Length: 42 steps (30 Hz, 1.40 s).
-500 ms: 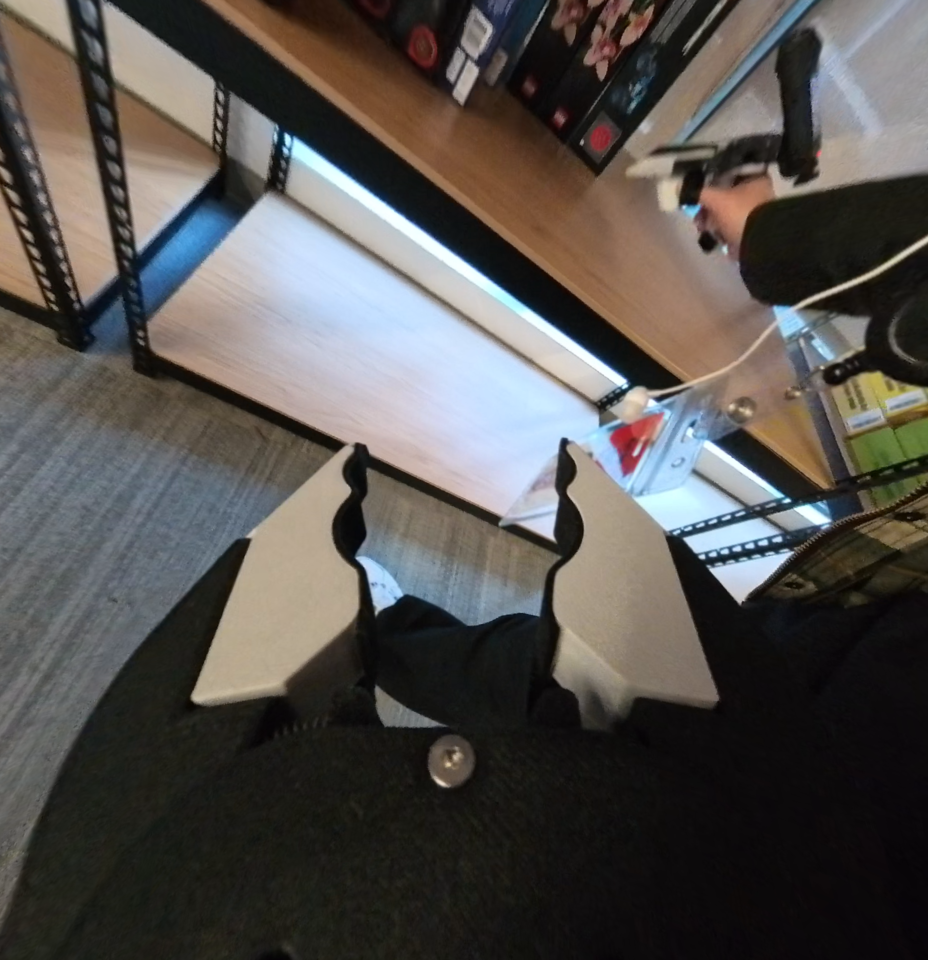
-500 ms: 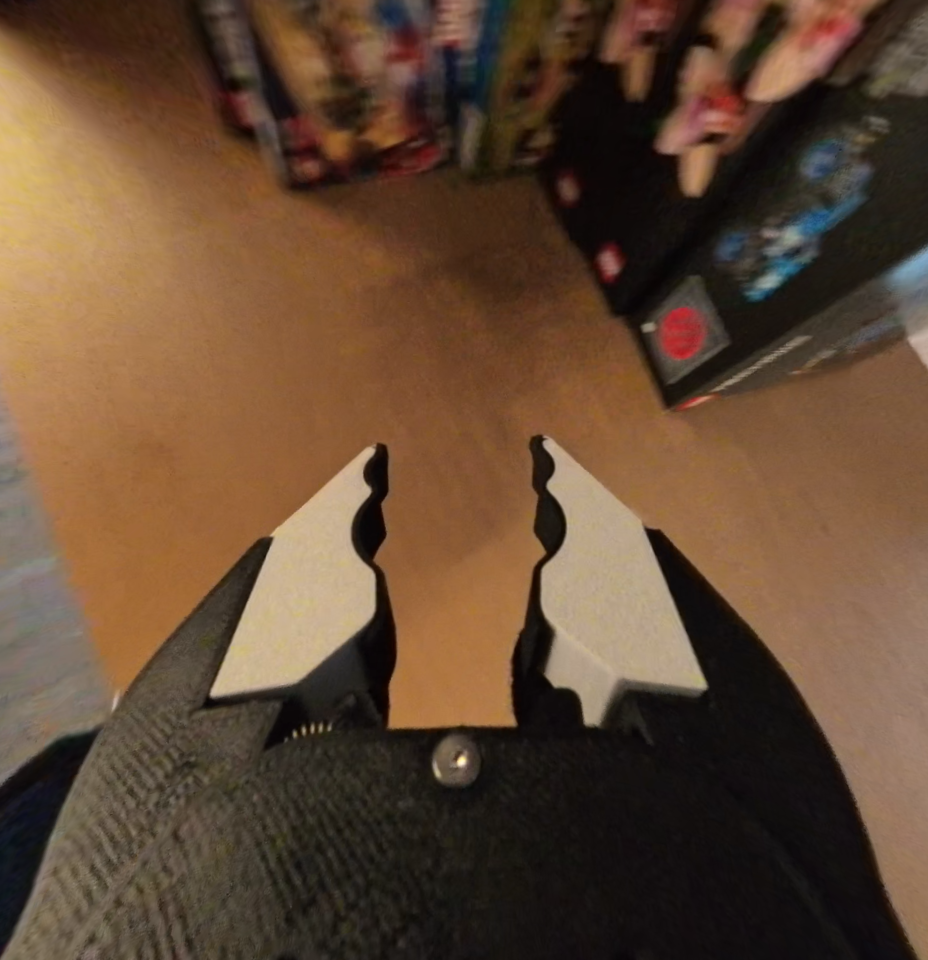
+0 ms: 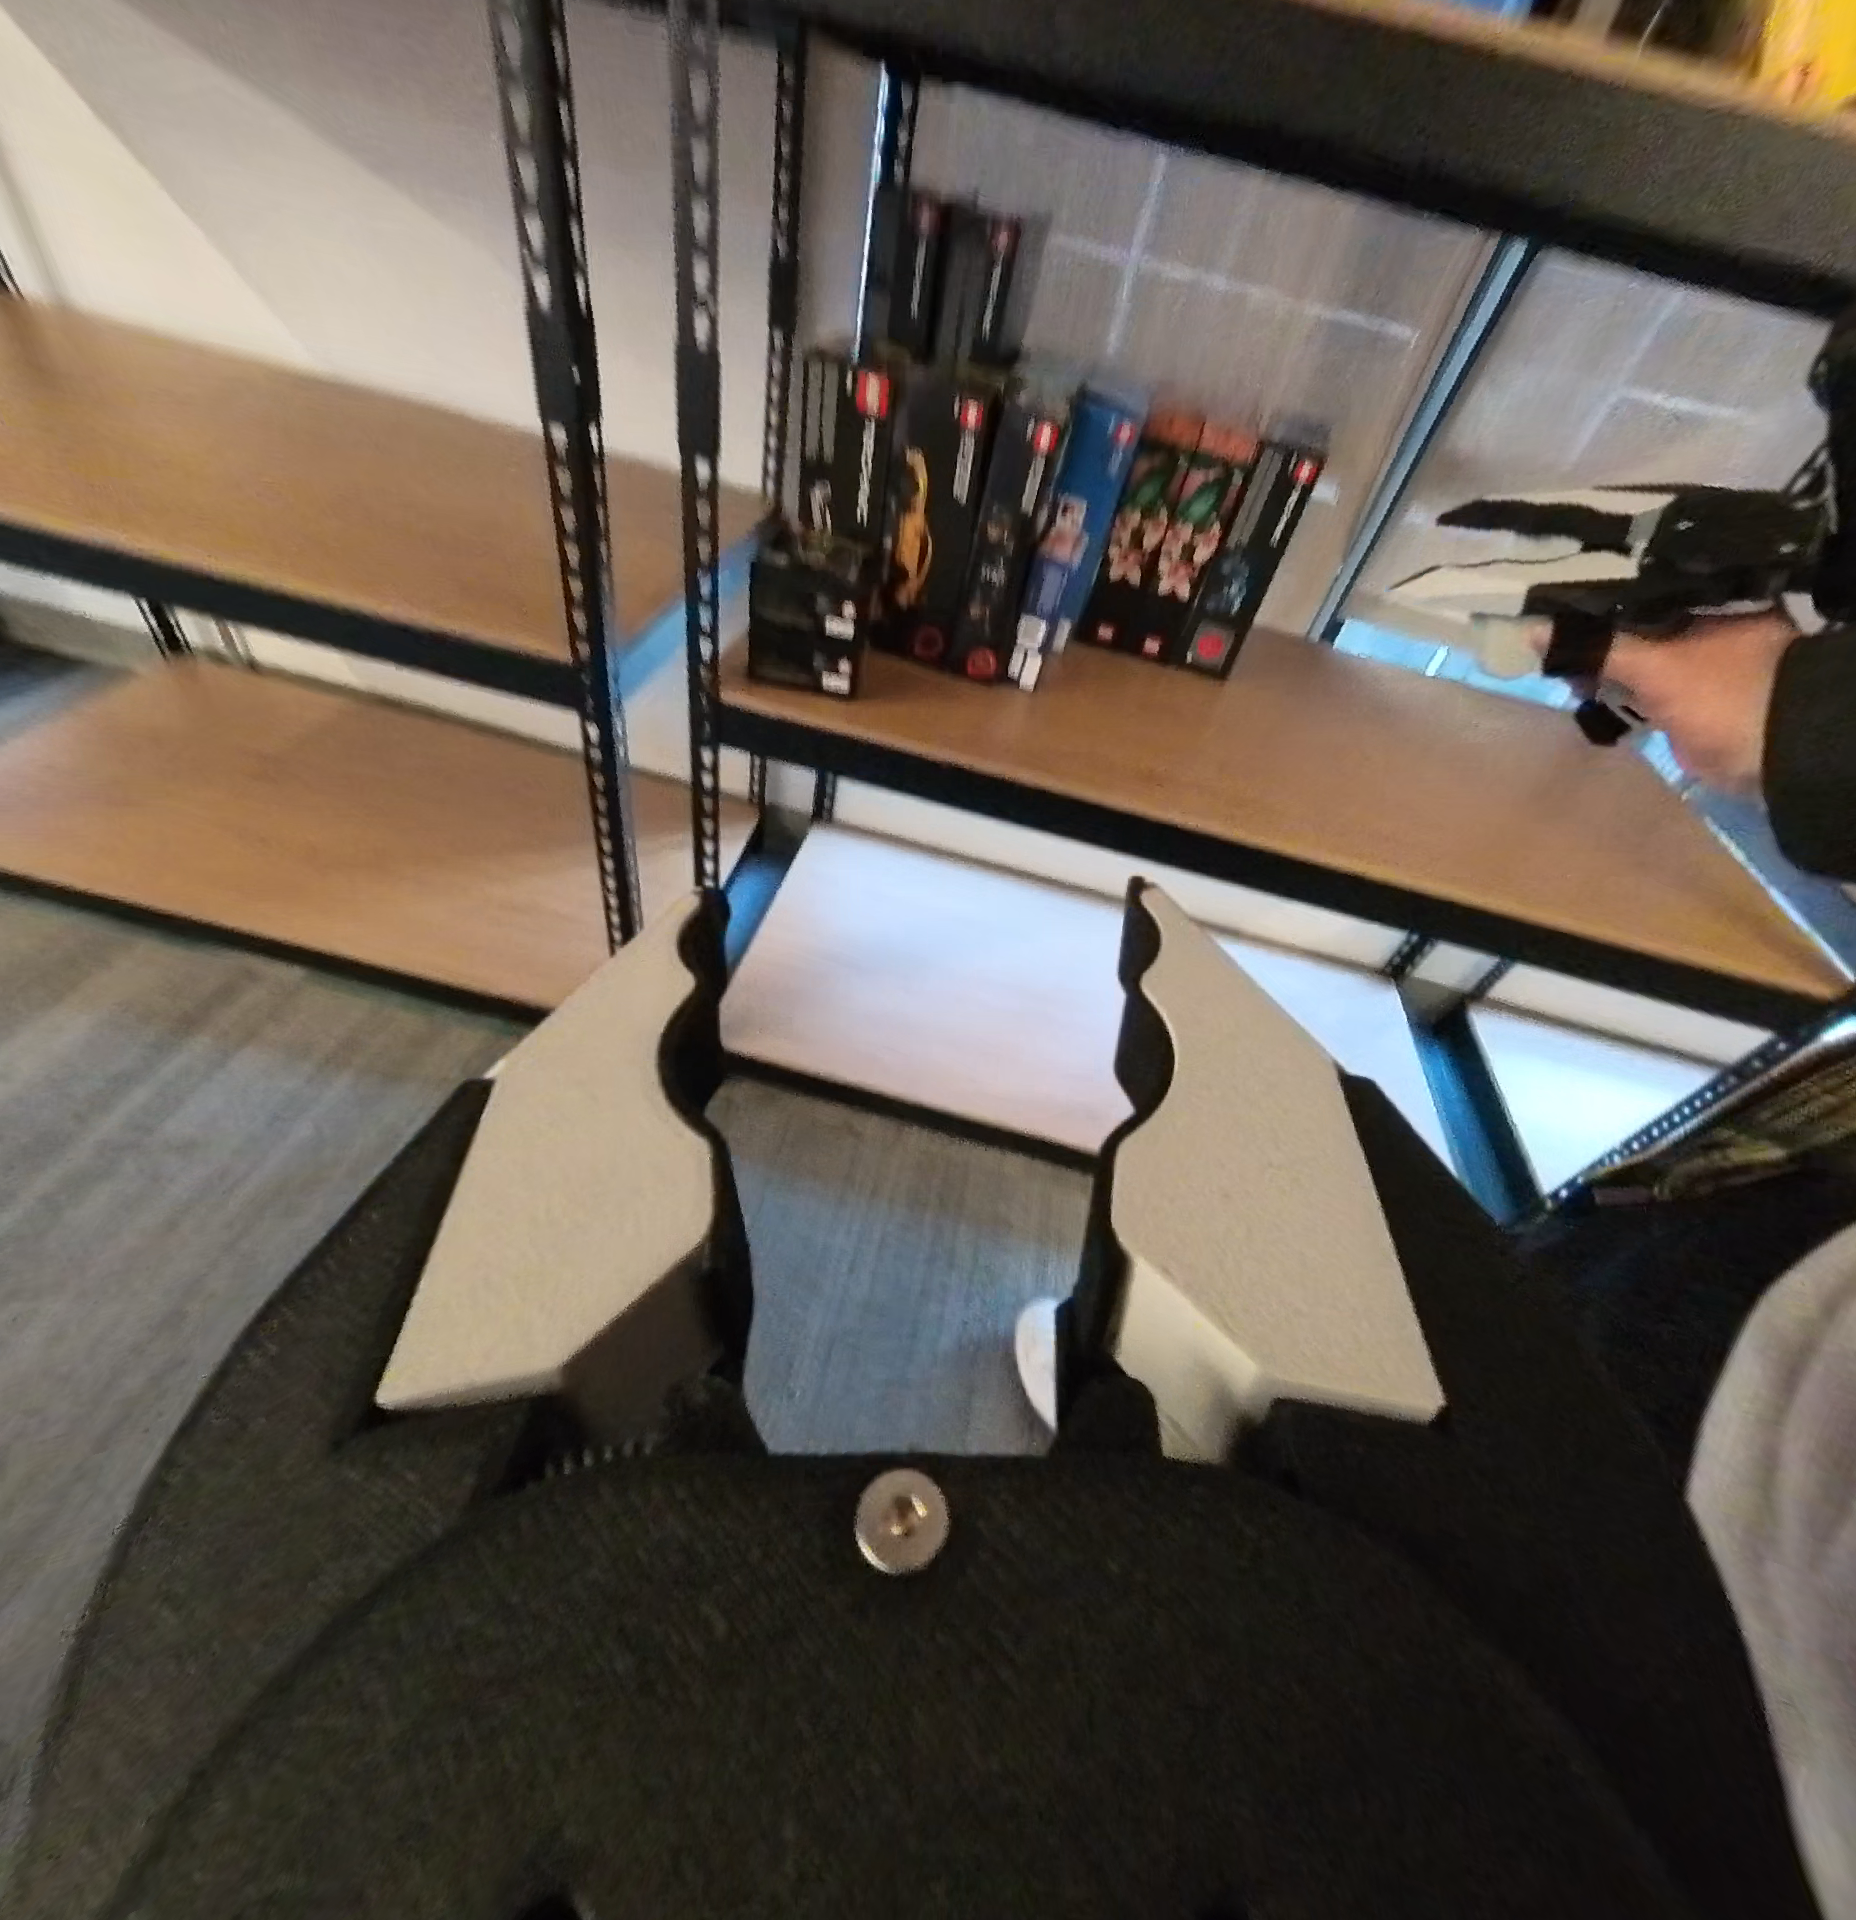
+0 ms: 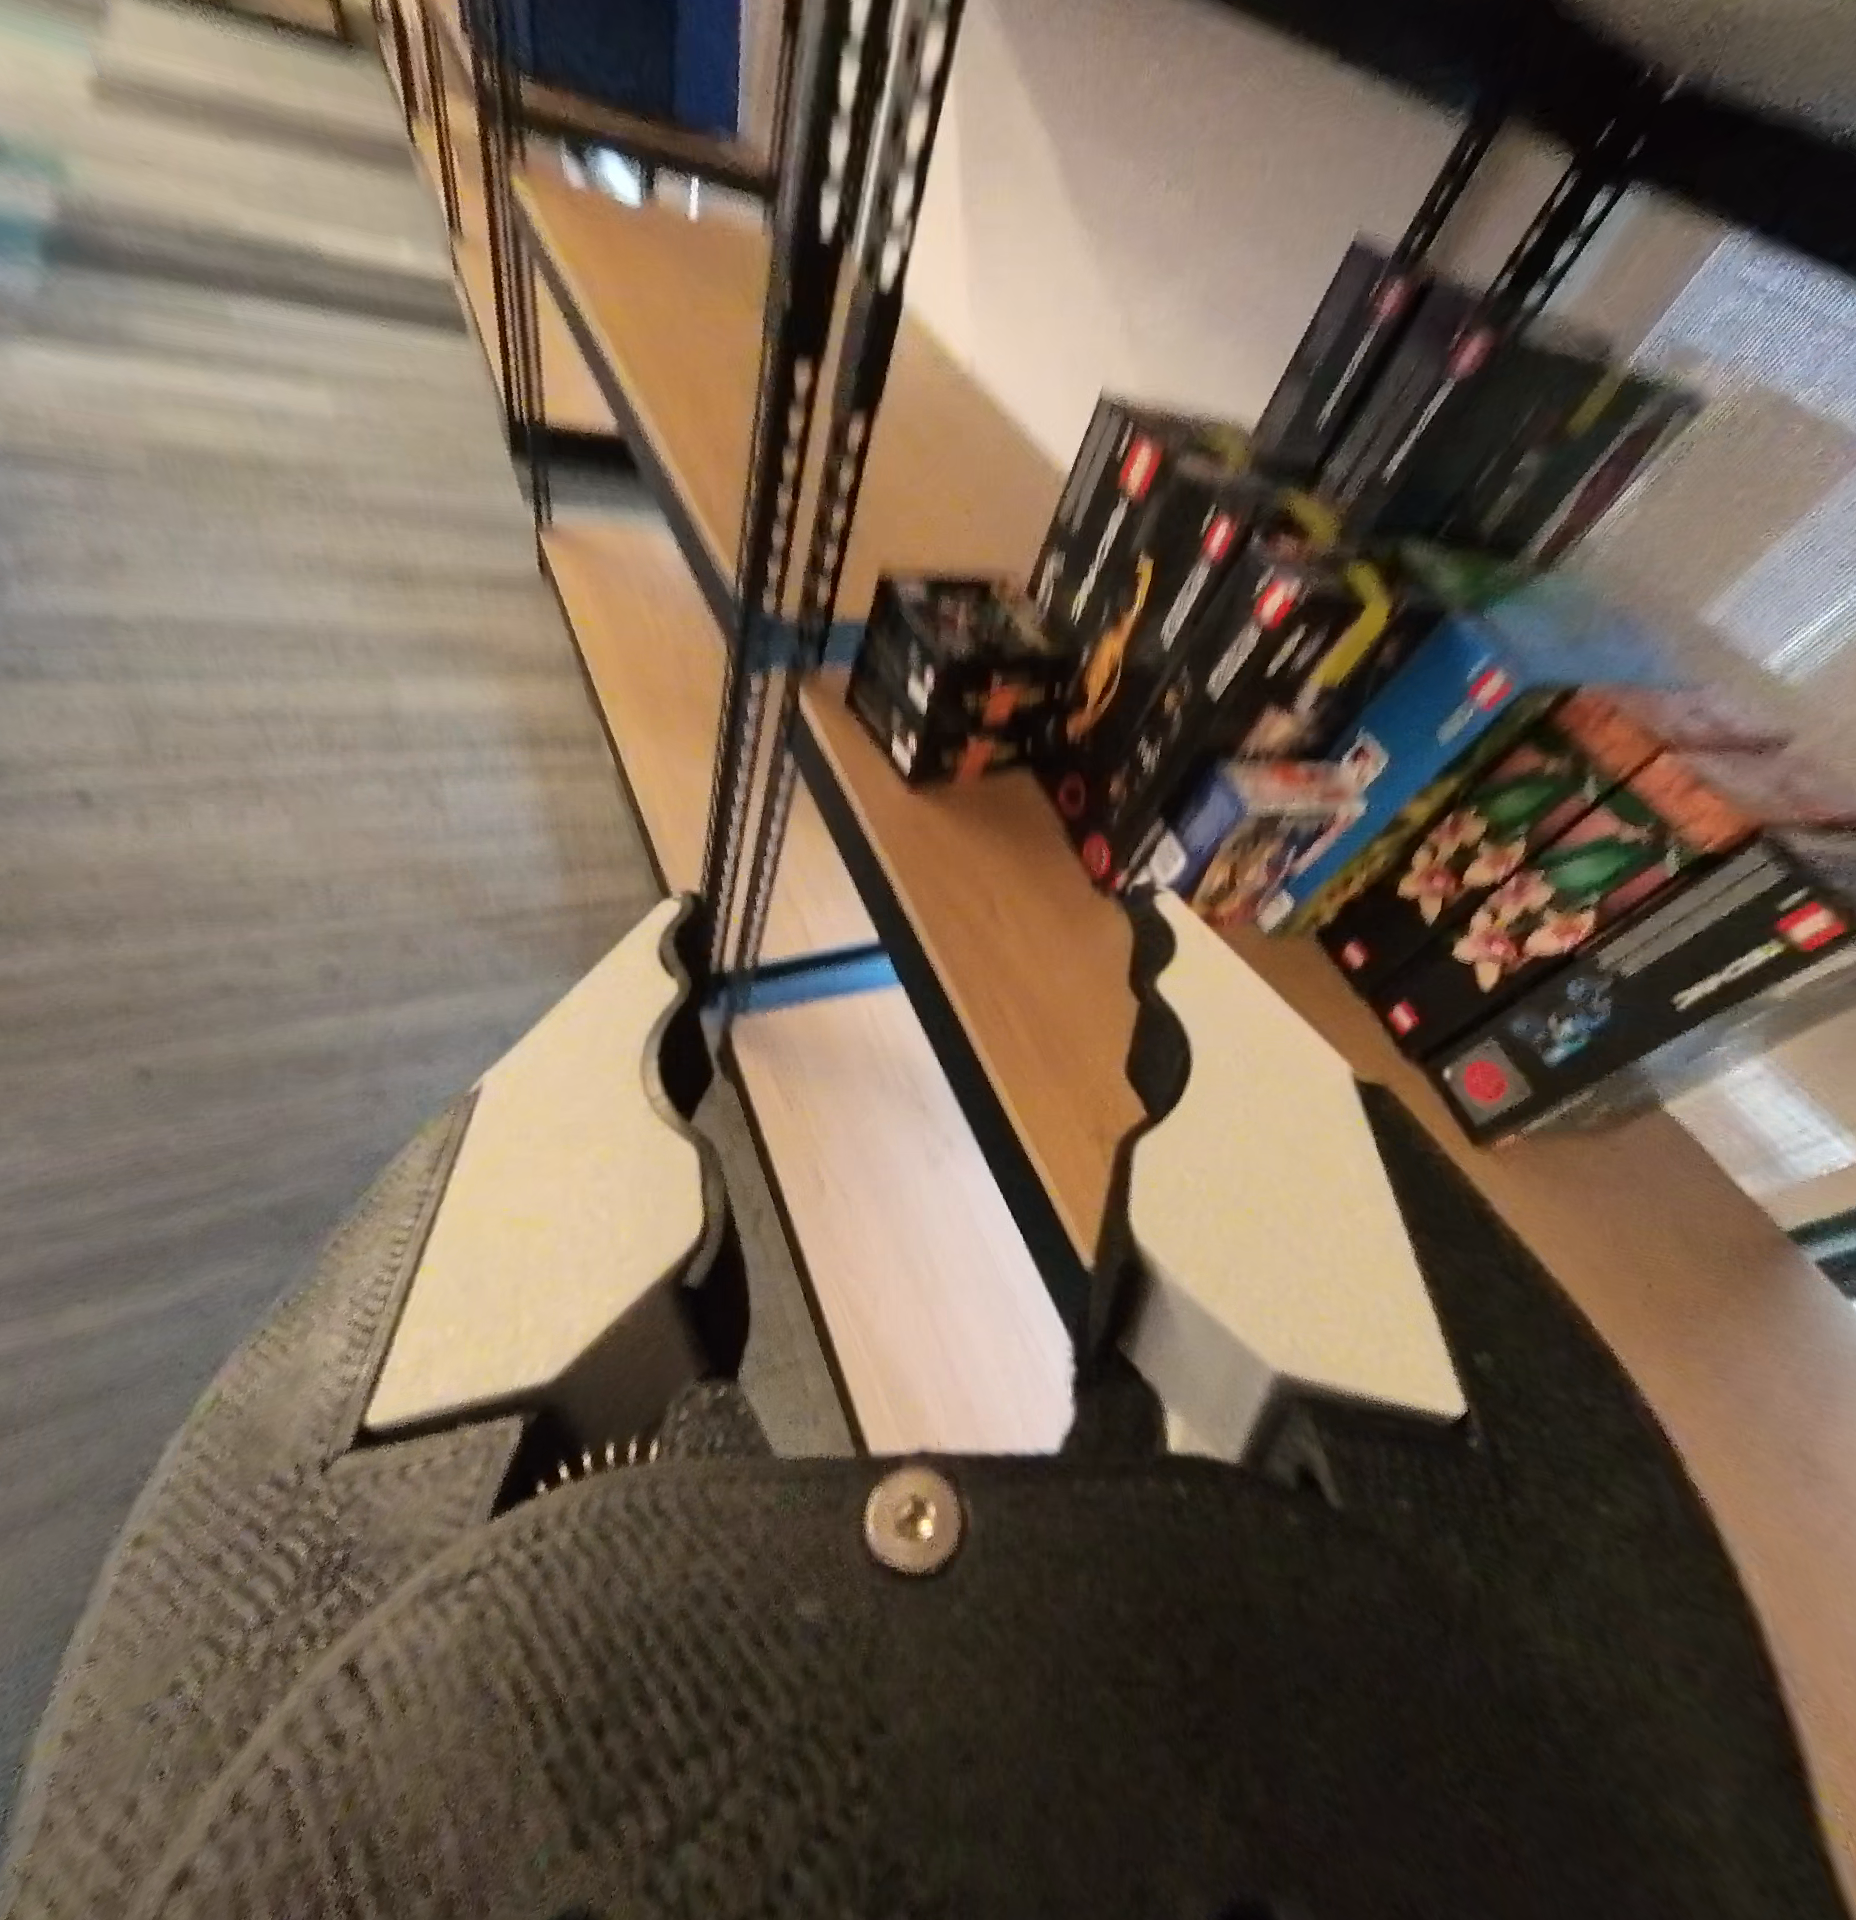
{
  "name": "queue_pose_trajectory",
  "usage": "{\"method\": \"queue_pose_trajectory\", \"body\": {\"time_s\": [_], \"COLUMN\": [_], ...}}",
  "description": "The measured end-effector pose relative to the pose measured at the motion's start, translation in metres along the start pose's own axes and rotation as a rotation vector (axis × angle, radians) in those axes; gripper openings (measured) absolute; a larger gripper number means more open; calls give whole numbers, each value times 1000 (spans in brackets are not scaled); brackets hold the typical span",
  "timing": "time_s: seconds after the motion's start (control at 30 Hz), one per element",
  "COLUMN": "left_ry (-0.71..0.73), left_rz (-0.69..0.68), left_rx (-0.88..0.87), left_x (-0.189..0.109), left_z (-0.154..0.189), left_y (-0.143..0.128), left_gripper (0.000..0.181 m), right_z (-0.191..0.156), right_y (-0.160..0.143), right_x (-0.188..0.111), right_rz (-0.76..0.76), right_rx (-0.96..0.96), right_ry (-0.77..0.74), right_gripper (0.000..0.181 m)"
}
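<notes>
Wooden shelf (image 3: 1319,790) on black posts (image 3: 695,520) is carrying a row of boxes (image 3: 1038,540), standing at 12 o'clock from the left gripper (image 3: 919,914). This gripper is hanging spread and empty over grey carpet (image 3: 176,1143). At 2 o'clock, a hand (image 3: 1713,707) is holding the right gripper (image 4: 919,914), also spread and empty, with the boxes (image 4: 1319,727) at its 1 o'clock.

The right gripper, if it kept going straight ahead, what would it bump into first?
Probably the wooden shelf edge: the open, empty right gripper points along it, left of the boxes. Blur makes depth uncertain.
</notes>
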<state>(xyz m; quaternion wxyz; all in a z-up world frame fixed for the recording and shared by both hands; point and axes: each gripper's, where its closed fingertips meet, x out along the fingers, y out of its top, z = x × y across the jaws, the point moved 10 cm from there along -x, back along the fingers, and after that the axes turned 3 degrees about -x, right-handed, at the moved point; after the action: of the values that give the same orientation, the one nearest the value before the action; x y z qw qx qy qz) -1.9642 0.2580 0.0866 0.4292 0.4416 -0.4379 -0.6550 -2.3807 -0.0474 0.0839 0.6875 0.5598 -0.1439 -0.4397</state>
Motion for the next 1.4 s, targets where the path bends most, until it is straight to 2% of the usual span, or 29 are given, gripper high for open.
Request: {"method": "queue_pose_trajectory", "body": {"time_s": [0.13, 0.27, 0.43, 0.53, 0.67, 0.73, 0.83, 0.93, 1.0, 1.13, 1.27, 1.4], "left_ry": [-25, -35, -139, -154, -209, -198, -209, -189, -156, -131, -119, -128], "left_rz": [112, 206, 153, 161, 177, 197, 202, 187, 173, 147, 65, 21], "left_rx": [42, 83, 109, 105, 91, 136, 150, 157, 131, 99, 136, 127], "left_x": [-17, -15, 8, 27, 66, 89, 126, 160, 178, 204, 217, 218], "left_z": [0, 4, 13, 17, 24, 25, 25, 19, 13, 2, -23, -67], "left_y": [37, 60, 80, 92, 109, 120, 132, 131, 124, 104, 90, 83], "left_gripper": [71, 68, 76, 73, 70, 70, 71, 71, 72, 69, 69, 69], "right_z": [11, 25, 36, 49, 76, 87, 101, 123, 142, 156, 146, 132], "right_y": [76, 119, 127, 121, 117, 121, 135, 156, 168, 179, 178, 196], "right_x": [-30, -58, -92, -108, -124, -123, -107, -79, -58, -23, 8, 38], "right_rz": [113, 218, 204, 159, 177, 191, 161, 93, 48, 32, -9, 52], "right_rx": [26, 85, 69, 63, 82, 13, -48, -117, -128, -39, -29, 42], "right_ry": [-92, -119, -186, -221, -246, -270, -218, -176, -166, -97, -93, -127], "right_gripper": [70, 56, 37, 35, 27, 26, 28, 37, 65, 82, 81, 78]}}
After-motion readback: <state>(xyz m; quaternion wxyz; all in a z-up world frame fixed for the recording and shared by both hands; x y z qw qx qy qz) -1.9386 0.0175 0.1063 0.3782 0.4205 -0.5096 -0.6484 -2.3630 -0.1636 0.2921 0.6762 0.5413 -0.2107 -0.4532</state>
